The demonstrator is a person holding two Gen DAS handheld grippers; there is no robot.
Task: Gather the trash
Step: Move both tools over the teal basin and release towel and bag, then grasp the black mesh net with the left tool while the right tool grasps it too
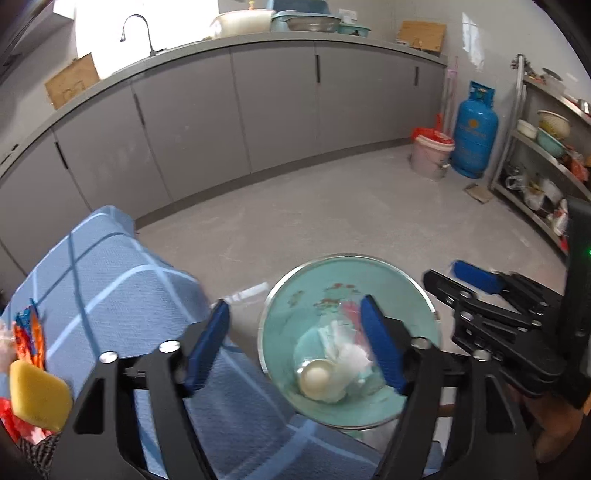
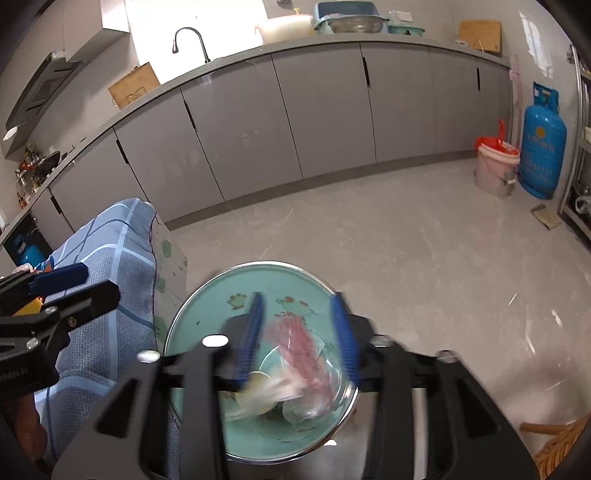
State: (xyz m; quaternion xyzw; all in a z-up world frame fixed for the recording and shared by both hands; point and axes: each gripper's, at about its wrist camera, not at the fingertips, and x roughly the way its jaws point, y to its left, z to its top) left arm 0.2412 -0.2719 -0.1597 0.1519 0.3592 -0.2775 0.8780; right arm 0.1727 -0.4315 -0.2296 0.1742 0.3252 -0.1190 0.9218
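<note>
Blue-padded fingers of the left hand-held gripper (image 1: 295, 343) stand apart, one over the checked blue cloth (image 1: 122, 288), the other over the bin (image 1: 277, 306). Nothing is between them. The bin is a teal tub with a shiny metal rim, seen from above, just beside the cloth-covered edge. At its bottom lies the trash: a round white cup lid (image 1: 314, 378), crumpled white tissue (image 1: 351, 354) and a pink wrapper (image 1: 349, 310) partly hidden by the right finger.

In the right wrist view, the right hand-held gripper (image 2: 301, 336) hangs directly over the same bin (image 2: 207, 295), fingers parted. Between them shows the pink, striped wrapper (image 2: 295, 343), motion-blurred; whether it touches either pad I cannot tell, though it looks loose inside the bin and not pressed. White scraps (image 2: 266, 391) lie below it, smeared by the blur.

At the left edge of the left view, a yellow sponge (image 1: 37, 395) and an orange packet (image 1: 29, 336) sit on the cloth. The right gripper's black frame enters at that view's right edge.

Farther off, grey cabinets (image 1: 277, 103) run under a grey counter (image 1: 258, 37) with a tap (image 1: 136, 29) and stacked basins. A blue gas cylinder (image 1: 474, 136) stands in the corner by a pink bucket (image 1: 430, 155) lined with a red bag, next to a metal shelf (image 1: 535, 147). The floor (image 1: 332, 206) is pale grey.
</note>
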